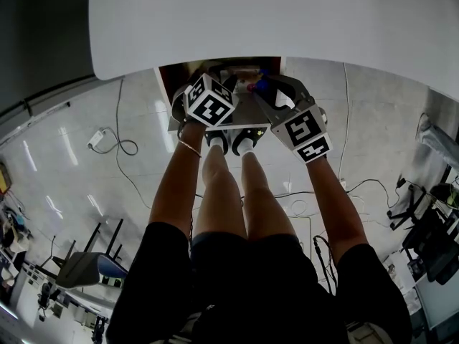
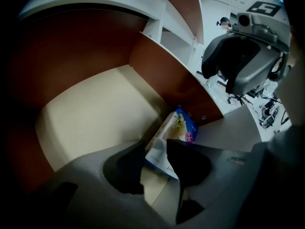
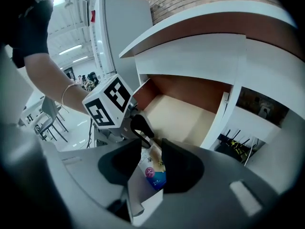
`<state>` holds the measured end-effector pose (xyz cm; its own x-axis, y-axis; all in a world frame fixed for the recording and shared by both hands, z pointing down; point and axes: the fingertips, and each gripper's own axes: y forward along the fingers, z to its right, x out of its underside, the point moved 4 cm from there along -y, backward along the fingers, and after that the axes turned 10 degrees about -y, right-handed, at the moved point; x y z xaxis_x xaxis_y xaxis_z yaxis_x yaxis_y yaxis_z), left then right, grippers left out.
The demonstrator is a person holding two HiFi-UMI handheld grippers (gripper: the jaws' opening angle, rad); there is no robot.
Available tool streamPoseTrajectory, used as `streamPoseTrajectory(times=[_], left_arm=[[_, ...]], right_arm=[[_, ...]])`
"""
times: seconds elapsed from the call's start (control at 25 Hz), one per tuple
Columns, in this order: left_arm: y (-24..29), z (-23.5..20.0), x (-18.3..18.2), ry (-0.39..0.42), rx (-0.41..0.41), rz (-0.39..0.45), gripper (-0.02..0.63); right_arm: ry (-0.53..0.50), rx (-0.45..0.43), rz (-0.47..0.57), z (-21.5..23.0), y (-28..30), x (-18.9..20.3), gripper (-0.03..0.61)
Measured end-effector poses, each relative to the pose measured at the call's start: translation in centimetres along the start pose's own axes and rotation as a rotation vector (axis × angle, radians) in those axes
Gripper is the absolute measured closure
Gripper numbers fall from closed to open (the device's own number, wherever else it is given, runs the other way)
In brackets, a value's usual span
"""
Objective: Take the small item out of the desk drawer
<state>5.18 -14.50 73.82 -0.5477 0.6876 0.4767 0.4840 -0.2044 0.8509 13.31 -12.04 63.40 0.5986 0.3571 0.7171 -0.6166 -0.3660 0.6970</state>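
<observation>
Blue-white box (image 2: 178,128) in left tongs (image 2: 155,146); print illegible

A small white and blue carton (image 2: 175,136) with a yellow picture and a pink round mark is tilting up on edge just beside the right side wall of the drawer (image 2: 95,113), which is standing open, showing reddish-brown walls and a beige floor

The right gripper's (image 3: 151,145) jaws stand apart with a small blue-and-white box (image 3: 155,173) upright between them, at the near edge of the open drawer (image 3: 183,116). The drawer's pale floor is bare. From the left, the left gripper (image 3: 142,130) reaches in, and one black finger (image 3: 139,125) touches the box's top.
</observation>
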Motion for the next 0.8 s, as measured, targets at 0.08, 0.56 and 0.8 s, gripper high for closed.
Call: streamPoseTrajectory(times=[0.08, 0.56, 0.8], left_arm=[[-0.2, 0.1, 0.0, 0.009, 0.001, -0.003, 0.474], [-1.6, 0.5, 0.1, 0.013, -0.018, 0.012, 0.508], [-2.2, 1.1, 0.1, 0.017, -0.009, 0.011, 0.514]], right_arm=[[-0.033, -0.011, -0.019, -0.2, 0.4, 0.1, 0.431], [-0.18, -0.052, -0.122, -0.7, 2.1, 0.4, 0.41], [-0.215, -0.077, -0.159, -0.7, 3.0, 0.7, 0.399]])
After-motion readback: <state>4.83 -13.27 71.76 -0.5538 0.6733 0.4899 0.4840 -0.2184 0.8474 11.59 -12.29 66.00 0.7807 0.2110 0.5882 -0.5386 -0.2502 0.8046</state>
